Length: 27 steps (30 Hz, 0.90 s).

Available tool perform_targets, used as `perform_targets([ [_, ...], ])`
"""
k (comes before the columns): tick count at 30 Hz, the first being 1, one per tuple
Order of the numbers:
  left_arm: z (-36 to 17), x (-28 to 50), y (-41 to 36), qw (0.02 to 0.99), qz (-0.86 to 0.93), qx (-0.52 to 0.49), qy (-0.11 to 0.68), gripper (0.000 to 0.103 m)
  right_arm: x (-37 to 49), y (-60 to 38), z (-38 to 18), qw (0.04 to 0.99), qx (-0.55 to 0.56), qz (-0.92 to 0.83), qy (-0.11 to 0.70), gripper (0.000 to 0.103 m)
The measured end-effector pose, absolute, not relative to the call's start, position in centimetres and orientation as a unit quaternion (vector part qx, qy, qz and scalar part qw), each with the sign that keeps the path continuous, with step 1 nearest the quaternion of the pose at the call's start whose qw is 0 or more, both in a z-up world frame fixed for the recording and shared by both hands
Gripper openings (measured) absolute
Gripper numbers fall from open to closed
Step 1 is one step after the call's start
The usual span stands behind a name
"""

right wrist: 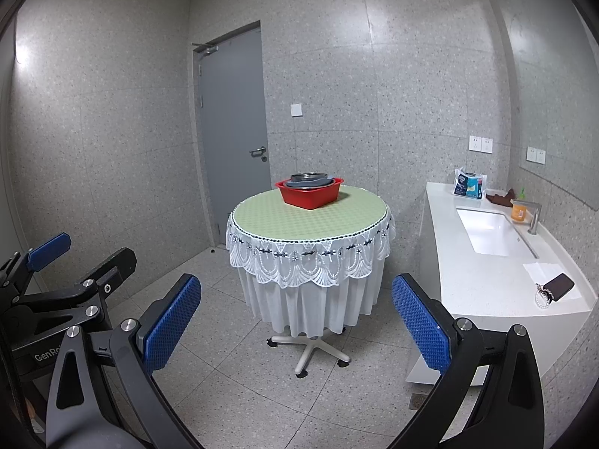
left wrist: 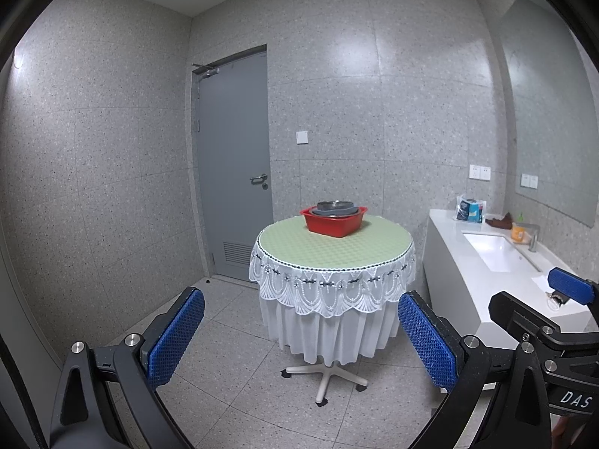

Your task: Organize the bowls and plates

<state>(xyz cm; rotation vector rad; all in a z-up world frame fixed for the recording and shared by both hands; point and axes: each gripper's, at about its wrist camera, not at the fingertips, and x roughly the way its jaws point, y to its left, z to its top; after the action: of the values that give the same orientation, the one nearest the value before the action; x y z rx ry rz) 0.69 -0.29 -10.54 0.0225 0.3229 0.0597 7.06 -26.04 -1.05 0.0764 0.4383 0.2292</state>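
A red tub (left wrist: 334,222) (right wrist: 309,193) sits on a round table (left wrist: 337,250) (right wrist: 310,220) with a green top and white lace skirt. Stacked grey plates and a metal bowl (left wrist: 336,207) (right wrist: 307,180) rest inside the tub. My left gripper (left wrist: 299,314) is open and empty, well short of the table. My right gripper (right wrist: 295,299) is open and empty, also well short of the table. The right gripper shows at the right edge of the left wrist view (left wrist: 539,299); the left gripper shows at the left edge of the right wrist view (right wrist: 75,258).
A white counter (right wrist: 486,273) with a sink (right wrist: 494,232) runs along the right wall. On it are a packet (right wrist: 470,183), an orange bottle (right wrist: 519,211), a brown cloth, a phone (right wrist: 559,286) and beads. A grey door (right wrist: 234,142) is behind the table.
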Motion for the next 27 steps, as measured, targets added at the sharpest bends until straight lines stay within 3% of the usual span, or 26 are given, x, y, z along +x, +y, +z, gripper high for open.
perform_targets([
  [27, -10.5, 1.9, 0.0, 0.985, 0.031, 0.016, 0.167, 0.102, 7.8, -26.4, -0.5, 0.967, 0.039, 0.113, 0.226, 0.103],
])
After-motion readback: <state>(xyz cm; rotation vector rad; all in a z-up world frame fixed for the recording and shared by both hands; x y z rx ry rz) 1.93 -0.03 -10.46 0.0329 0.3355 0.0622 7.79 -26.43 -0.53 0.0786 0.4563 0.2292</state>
